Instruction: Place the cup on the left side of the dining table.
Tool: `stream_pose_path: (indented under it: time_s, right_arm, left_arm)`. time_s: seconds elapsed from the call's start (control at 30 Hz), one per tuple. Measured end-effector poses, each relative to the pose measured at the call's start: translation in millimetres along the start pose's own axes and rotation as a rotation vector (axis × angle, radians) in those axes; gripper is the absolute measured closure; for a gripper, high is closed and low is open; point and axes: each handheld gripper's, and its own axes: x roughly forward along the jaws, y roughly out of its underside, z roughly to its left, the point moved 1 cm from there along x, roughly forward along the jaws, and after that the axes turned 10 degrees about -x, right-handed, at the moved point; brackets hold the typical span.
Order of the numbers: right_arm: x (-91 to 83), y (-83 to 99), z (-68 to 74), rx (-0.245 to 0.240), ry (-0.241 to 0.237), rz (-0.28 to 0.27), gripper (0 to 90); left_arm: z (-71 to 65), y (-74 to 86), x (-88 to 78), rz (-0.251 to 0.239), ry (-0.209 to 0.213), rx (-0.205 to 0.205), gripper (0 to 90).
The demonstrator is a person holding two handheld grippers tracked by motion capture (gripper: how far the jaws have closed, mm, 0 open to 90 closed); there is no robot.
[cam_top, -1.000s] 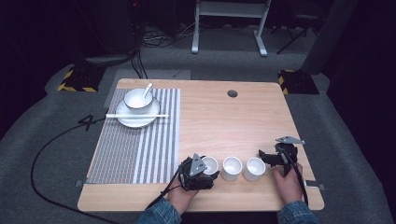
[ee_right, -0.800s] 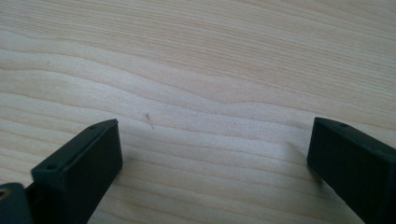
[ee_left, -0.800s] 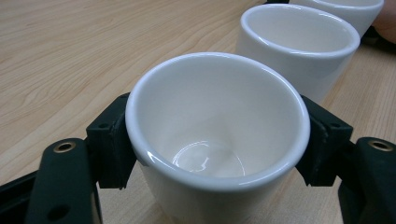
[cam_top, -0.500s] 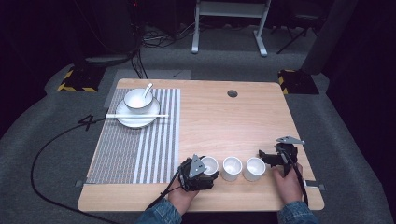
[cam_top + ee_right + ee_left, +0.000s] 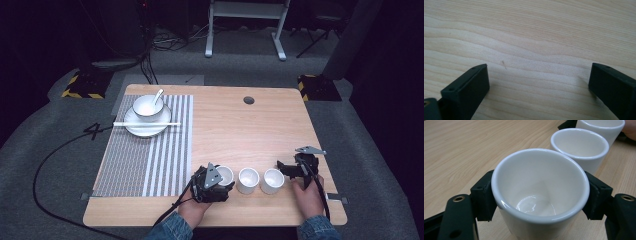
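Three white cups stand in a row near the table's front edge: the left cup (image 5: pixel 224 175), the middle cup (image 5: pixel 248 180) and the right cup (image 5: pixel 273 181). My left gripper (image 5: pixel 216 184) is shut on the left cup (image 5: pixel 536 177), one black jaw pressed to each side of it; the cup is empty and upright on the wood. Behind it in the left gripper view are the middle cup (image 5: pixel 579 147) and the right cup (image 5: pixel 601 127). My right gripper (image 5: pixel 292 167) sits just right of the right cup. It is open (image 5: pixel 541 80) over bare wood.
A striped placemat (image 5: pixel 150 155) covers the table's left part. At its far end a plate (image 5: pixel 147 127) holds a bowl (image 5: pixel 146 106) with a spoon, and chopsticks (image 5: pixel 146 123) lie across it. A cable hole (image 5: pixel 248 100) is at the back centre.
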Motion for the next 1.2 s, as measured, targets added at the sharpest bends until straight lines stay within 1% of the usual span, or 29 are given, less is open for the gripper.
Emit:
stream_pose_path:
  time_s: [0.07, 0.17, 0.27, 0.4, 0.63, 0.73, 0.9, 1.0, 1.07, 1.2]
  right_arm:
    - [0.0, 0.0, 0.0, 0.000, 0.001, 0.000, 3.1]
    - [0.0, 0.0, 0.1, 0.001, 0.001, 0.000, 3.1]
    - [-0.1, 0.0, 0.1, 0.001, 0.001, 0.000, 3.2]
    - [0.0, 0.1, 0.1, 0.001, 0.002, 0.000, 3.1]
    - [-0.1, 0.0, 0.2, 0.001, 0.001, 0.000, 3.1]
    - [0.0, 0.0, 0.1, 0.001, 0.002, 0.000, 3.2]
    - [-0.1, 0.0, 0.2, 0.001, 0.002, 0.000, 3.1]
    - [-0.1, 0.0, 0.2, 0.001, 0.002, 0.000, 3.2]
    - [0.0, 0.1, 0.2, 0.001, 0.002, 0.000, 3.1]
    - [-0.1, 0.0, 0.2, 0.001, 0.001, 0.000, 3.1]
  left_arm:
    - [0.1, -3.2, -3.2, -0.007, 0.012, 0.005, 27.5]
    - [1.0, -8.4, -8.1, -0.010, 0.023, 0.000, 27.5]
    - [3.8, -14.0, -13.7, -0.026, 0.032, -0.013, 27.5]
    - [9.6, -20.2, -20.0, -0.037, 0.037, -0.029, 27.5]
    - [20.6, -30.3, -29.3, -0.046, 0.029, -0.054, 27.6]
    - [26.4, -35.5, -34.7, -0.053, 0.010, -0.057, 27.5]
    - [37.6, -43.3, -42.9, -0.068, -0.012, -0.083, 27.6]
    - [44.1, -48.7, -46.6, -0.086, -0.033, -0.093, 27.6]
    - [48.7, -52.2, -49.3, -0.093, -0.037, -0.101, 27.6]
    - [56.8, -58.5, -54.5, -0.109, -0.061, -0.104, 27.6]
